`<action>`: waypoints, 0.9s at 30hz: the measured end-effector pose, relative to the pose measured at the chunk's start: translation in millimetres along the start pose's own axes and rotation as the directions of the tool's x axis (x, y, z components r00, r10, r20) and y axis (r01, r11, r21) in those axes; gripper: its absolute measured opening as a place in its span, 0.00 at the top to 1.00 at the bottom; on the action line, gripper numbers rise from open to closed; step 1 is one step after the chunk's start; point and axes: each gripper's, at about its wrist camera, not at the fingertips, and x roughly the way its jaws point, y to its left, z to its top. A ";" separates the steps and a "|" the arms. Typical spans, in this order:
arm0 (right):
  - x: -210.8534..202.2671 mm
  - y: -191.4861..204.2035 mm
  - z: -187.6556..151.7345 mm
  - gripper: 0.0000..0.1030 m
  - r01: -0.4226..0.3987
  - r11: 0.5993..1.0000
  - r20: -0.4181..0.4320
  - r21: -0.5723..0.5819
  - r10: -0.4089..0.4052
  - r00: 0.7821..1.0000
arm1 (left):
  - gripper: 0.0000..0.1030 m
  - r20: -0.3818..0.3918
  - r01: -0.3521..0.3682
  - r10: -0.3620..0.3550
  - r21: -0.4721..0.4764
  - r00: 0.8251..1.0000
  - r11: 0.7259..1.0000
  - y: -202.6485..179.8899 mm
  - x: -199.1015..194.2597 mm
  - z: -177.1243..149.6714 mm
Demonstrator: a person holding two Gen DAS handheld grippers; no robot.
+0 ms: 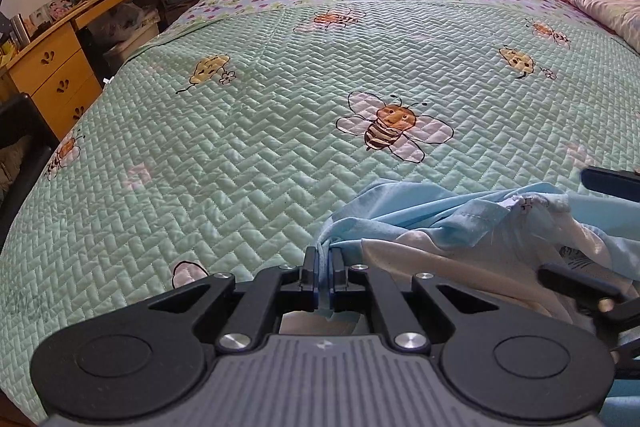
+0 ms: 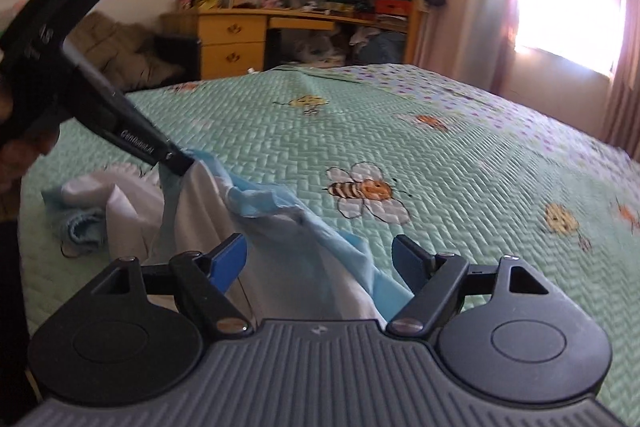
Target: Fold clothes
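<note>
Pinching a bunched edge of the light-blue-and-white garment [image 1: 460, 223] lifted off the green bee-print quilt [image 1: 240, 147], the left tool [image 1: 325, 263] is clenched, while the right tool [image 2: 320, 259] gapes released, cloth draped between its fingers.

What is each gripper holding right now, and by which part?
The left gripper pinches a bunched blue edge of the shirt. The right gripper is open around the cloth, gripping nothing.
</note>
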 end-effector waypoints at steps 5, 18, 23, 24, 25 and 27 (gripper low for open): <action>8.7 -0.5 1.9 0.33 0.053 0.999 0.005 0.003 -0.053 0.999 | 0.96 -0.009 -0.015 0.015 0.021 1.000 1.000 -5.7 6.4 3.2; -9.0 -19.6 -8.3 0.96 0.178 0.972 0.073 0.150 -0.191 0.979 | 0.96 -0.033 -0.019 0.021 0.075 0.999 0.997 -28.7 21.1 14.1; -13.7 -22.9 -8.3 0.96 0.218 0.964 0.088 0.152 -0.233 0.968 | 0.96 -0.034 -0.012 0.015 0.088 0.999 0.996 -35.5 22.7 15.6; -14.6 -23.2 -8.3 0.96 0.225 0.962 0.091 0.152 -0.240 0.967 | 0.96 -0.034 -0.010 0.013 0.089 0.999 0.996 -36.1 22.2 15.7; -15.0 -23.0 -8.0 0.96 0.229 0.961 0.093 0.154 -0.245 0.965 | 0.96 -0.033 -0.008 0.011 0.089 0.999 0.996 -36.7 21.7 15.8; -16.5 -22.4 -7.0 0.96 0.242 0.958 0.101 0.155 -0.259 0.961 | 0.96 -0.032 -0.004 0.007 0.091 0.999 0.996 -37.8 20.8 16.0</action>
